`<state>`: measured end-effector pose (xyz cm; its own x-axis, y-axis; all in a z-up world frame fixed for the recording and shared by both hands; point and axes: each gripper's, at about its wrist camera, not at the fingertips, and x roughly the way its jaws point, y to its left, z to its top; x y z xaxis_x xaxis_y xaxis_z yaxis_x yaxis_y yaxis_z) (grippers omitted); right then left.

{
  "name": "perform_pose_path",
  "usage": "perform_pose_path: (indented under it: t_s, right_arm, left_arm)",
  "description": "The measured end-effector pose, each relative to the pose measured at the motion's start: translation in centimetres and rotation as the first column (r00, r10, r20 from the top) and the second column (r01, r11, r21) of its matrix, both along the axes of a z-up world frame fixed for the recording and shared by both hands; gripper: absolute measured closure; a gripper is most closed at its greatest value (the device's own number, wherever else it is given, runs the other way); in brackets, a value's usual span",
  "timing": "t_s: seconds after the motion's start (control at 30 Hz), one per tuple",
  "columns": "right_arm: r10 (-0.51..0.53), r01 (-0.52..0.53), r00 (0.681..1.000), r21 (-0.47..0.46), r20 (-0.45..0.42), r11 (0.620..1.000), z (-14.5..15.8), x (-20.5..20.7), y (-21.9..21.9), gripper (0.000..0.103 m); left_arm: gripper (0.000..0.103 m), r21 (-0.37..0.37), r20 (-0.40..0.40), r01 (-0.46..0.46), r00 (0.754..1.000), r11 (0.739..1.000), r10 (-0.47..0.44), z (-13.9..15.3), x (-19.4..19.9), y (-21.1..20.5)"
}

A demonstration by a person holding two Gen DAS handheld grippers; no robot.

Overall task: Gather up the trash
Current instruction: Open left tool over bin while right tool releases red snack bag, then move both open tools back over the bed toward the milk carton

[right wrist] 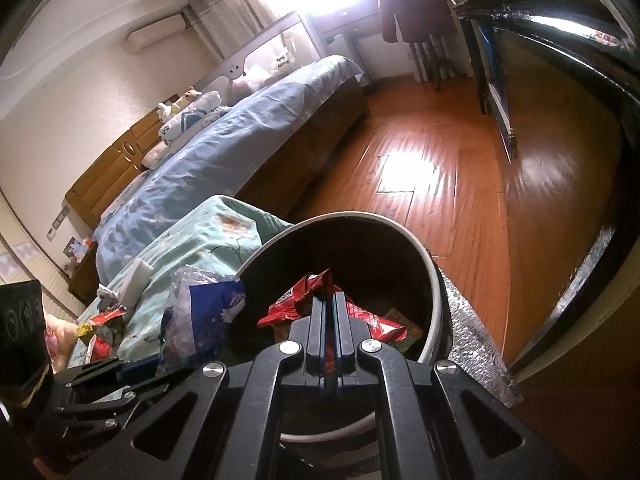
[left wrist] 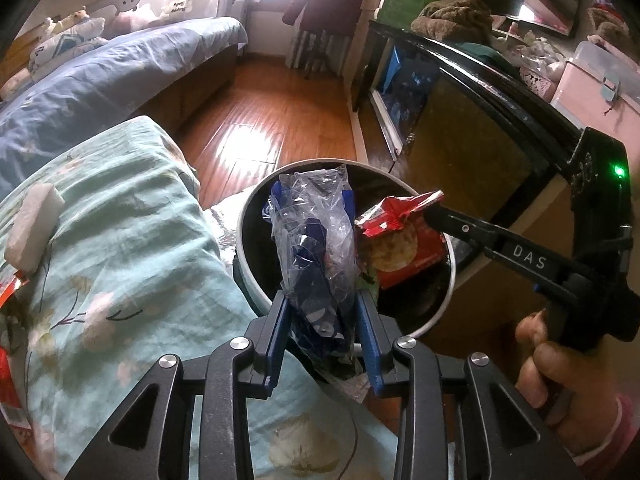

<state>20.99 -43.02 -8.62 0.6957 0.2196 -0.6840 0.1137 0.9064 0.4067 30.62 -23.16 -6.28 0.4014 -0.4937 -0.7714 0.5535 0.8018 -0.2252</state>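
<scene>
Over the bin: round white-rimmed black trash bin (left wrist: 450, 280), bottom hidden
Left gripper (left wrist: 326, 312): pinching crumpled clear-and-blue plastic bag (left wrist: 316, 240)
Right gripper (right wrist: 330, 300): angled down, clamping red foil snack wrapper (right wrist: 288, 304)

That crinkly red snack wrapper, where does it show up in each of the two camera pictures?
Left wrist view: the red wrapper sits right of centre, pinched by the right gripper coming in from the right, over the bin.
Right wrist view: the wrapper is at lower centre, clamped at the tips of that camera's own gripper.
Shared landmark: the white-rimmed round bin.
</scene>
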Motion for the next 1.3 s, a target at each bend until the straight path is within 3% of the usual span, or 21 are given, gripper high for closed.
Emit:
perform_pose_path:
  t_s: [0.17, 0.3, 0.33, 0.47, 0.53, 0.6, 0.67, 1.03, 1.3]
  right_arm:
    - [-0.006, 0.006, 1.000, -0.012, -0.009, 1.000, -0.1, 0.5, -0.1, 0.100]
    - [-0.020, 0.020, 1.000, -0.006, -0.012, 1.000, 0.0, 0.6, -0.1, 0.093]
    - [-0.022, 0.022, 1.000, -0.005, -0.012, 1.000, 0.0, 0.6, -0.1, 0.091]
    - [-0.030, 0.030, 1.000, -0.001, 0.005, 1.000, 0.4, 0.1, 0.2, 0.052]
    - [-0.027, 0.027, 1.000, -0.006, 0.011, 1.000, 0.7, -0.2, 0.6, 0.049]
    - [-0.021, 0.021, 1.000, 0.003, 0.018, 1.000, 0.9, -0.5, 1.1, 0.032]
    - [-0.013, 0.012, 1.000, 0.010, 0.024, 1.000, 1.1, -0.8, 1.7, 0.025]
    - [0.101, -0.103, 0.994, 0.059, 0.027, 0.993, 1.7, -1.9, 6.9, 0.021]
    - [0.184, -0.185, 0.983, 0.066, 0.021, 0.980, 1.7, -2.4, 11.2, 0.020]
  left_arm:
    - [0.067, 0.002, 0.008, 0.007, 1.000, 1.000, -0.007, 0.2, -0.1, -0.4]
    - [0.043, 0.000, 0.014, -0.004, 1.000, 1.000, 0.004, 0.2, -0.5, -0.1]
    - [0.042, -0.008, 0.019, -0.010, 1.000, 1.000, 0.010, 0.3, -0.7, 0.2]
    - [0.042, -0.024, 0.023, -0.029, 0.999, 0.999, 0.030, 0.5, -1.5, 1.4]
    - [0.040, -0.034, 0.030, -0.051, 0.998, 0.998, 0.052, 0.7, -2.2, 2.5]
    - [0.037, -0.042, 0.039, -0.073, 0.996, 0.996, 0.075, 0.9, -2.7, 3.4]
    - [0.035, -0.050, 0.043, -0.104, 0.993, 0.993, 0.106, 1.0, -3.5, 4.8]
    - [0.035, -0.077, 0.032, -0.265, 0.963, 0.961, 0.268, 1.3, -8.2, 12.4]
    - [0.034, -0.084, 0.033, -0.387, 0.920, 0.918, 0.391, 1.8, -10.9, 17.8]
